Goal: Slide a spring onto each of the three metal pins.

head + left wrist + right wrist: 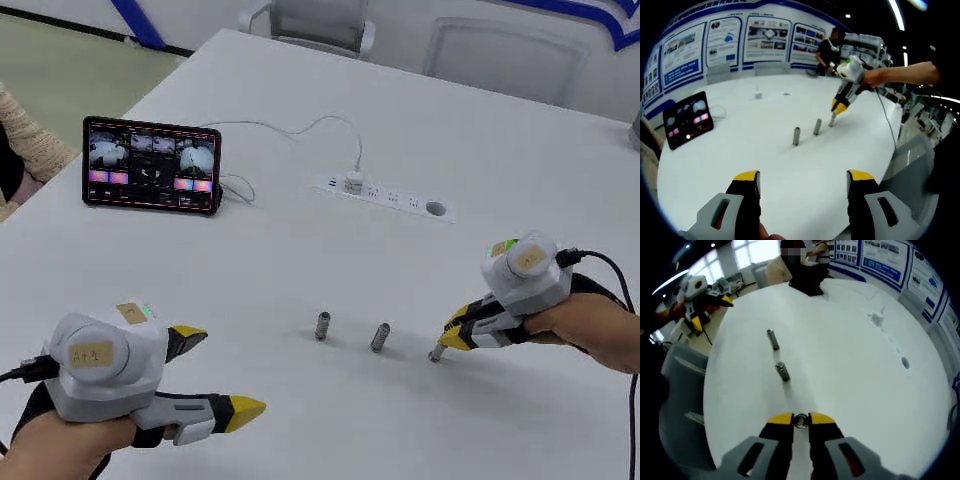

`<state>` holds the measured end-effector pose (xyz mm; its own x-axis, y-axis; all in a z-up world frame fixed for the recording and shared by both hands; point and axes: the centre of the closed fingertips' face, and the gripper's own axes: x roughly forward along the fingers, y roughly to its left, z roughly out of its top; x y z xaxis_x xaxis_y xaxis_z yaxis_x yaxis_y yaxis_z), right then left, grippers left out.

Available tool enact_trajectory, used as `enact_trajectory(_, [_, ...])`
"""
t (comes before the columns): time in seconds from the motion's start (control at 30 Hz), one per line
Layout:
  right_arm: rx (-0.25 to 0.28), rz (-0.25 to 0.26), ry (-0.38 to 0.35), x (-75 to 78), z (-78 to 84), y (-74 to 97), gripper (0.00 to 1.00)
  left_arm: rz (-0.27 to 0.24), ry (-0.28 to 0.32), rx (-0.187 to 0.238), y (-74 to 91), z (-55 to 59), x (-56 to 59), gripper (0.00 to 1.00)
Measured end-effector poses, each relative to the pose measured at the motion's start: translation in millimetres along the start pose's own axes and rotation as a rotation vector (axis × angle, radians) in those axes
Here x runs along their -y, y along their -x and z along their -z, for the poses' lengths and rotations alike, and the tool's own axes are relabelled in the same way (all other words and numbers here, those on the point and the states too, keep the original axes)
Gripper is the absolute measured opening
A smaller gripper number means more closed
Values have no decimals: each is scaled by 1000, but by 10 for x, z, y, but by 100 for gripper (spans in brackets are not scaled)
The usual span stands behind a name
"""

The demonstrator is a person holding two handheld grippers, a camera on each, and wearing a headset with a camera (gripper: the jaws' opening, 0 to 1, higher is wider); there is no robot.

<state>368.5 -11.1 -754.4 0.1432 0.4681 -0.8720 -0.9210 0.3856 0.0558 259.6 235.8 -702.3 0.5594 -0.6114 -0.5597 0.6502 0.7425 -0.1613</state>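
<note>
Your left gripper [222, 372] hangs wide open and empty, close to you. Right gripper [448, 335] is pinched on the spring [800, 421] at the last pin [437, 352], near the neighbouring pin [380, 337]. Push crooked and it'll probably topple.

The left gripper [220, 372] is held low in the left hand [55, 445], jaws spread wide. The right gripper [452, 335] is angled downward, jaws pinched on a small metal piece [800, 420].
</note>
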Motion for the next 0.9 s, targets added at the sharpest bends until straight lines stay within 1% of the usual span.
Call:
enact_trajectory(0.43, [-43,-10,29,-11,88,-147,13,-5,-1,-4,11,18,-22,71])
enact_trajectory(0.63, [-58,-15,34,-6,133,-204,13,-8,-1,-3,26,14,-5,71])
enact_trajectory(0.8, [-72,-19,34,-6,185,-263,13,-10,2,-8,25,42,-5,71])
enact_trajectory(0.9, [-78,-19,37,-4,210,-290,13,-10,2,-9,30,40,-2,71])
